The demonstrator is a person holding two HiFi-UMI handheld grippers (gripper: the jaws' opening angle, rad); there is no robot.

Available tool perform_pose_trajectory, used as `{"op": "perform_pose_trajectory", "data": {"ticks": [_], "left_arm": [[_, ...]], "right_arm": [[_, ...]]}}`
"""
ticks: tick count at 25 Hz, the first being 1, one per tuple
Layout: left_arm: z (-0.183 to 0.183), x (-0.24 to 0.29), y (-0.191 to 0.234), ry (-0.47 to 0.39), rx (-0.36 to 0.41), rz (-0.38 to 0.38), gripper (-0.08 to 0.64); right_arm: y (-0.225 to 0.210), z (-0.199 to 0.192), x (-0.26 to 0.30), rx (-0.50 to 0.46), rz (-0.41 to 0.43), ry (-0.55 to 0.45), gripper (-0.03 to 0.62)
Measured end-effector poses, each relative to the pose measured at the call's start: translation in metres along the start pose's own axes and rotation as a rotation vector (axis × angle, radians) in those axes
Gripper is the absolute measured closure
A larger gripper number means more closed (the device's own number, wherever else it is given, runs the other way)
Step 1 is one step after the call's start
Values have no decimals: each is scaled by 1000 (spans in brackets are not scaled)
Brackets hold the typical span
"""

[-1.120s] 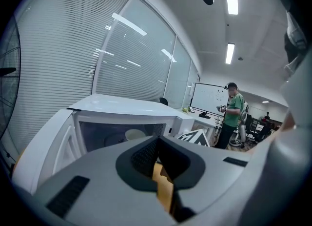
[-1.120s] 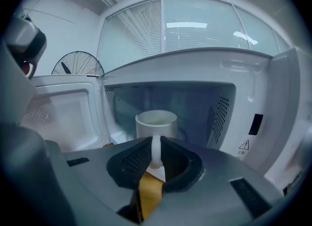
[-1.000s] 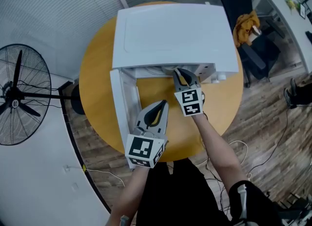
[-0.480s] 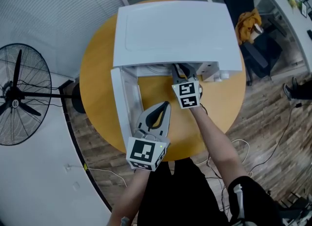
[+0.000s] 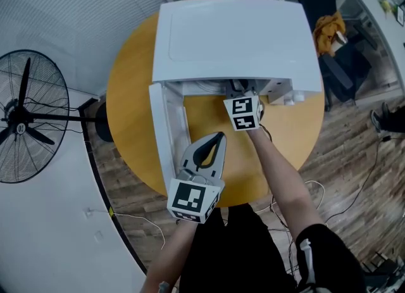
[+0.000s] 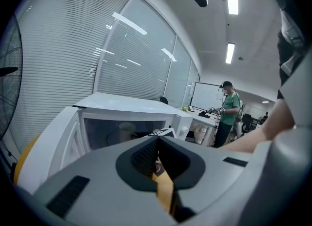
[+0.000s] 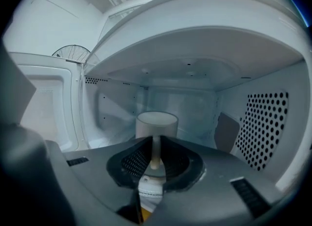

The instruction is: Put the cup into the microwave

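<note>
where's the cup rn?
Right gripper view, centre: the pale cylindrical cup is inside the white microwave, its handle between the right gripper's jaws.

The right gripper (image 7: 155, 141) reaches inside the white microwave (image 7: 195, 73). A pale cup (image 7: 156, 122) stands upright just ahead of it, and the cup's thin handle (image 7: 155, 155) is between the jaws, with no gap visible on either side. The jaws have just been opening slightly. To the gripper's right is a perforated wall (image 7: 265, 122). To its left is the open door (image 7: 46, 103), with a fan (image 7: 70, 52) beyond it.
</note>
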State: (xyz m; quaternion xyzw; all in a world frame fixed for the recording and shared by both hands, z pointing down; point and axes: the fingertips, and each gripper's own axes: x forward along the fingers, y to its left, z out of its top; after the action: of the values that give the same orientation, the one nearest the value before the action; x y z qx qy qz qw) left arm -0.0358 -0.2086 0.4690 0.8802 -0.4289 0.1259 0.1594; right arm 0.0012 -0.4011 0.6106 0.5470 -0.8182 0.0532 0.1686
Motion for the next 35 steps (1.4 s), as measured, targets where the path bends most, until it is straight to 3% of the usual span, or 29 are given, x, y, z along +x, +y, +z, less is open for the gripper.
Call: {"op": "perform_pose_trajectory", "data": {"ticks": [13, 22, 35], "left_arm": [[0, -3, -2, -4, -6, 15, 565], [-1, -7, -7, -4, -10, 32, 565], [6, -19, -33, -30, 1, 16, 565]], "right_arm": [[-6, 5, 12, -14, 1, 7, 520], [-7, 11, 7, 5, 17, -7, 434], [6, 13, -39, 17, 64, -23, 437]]}}
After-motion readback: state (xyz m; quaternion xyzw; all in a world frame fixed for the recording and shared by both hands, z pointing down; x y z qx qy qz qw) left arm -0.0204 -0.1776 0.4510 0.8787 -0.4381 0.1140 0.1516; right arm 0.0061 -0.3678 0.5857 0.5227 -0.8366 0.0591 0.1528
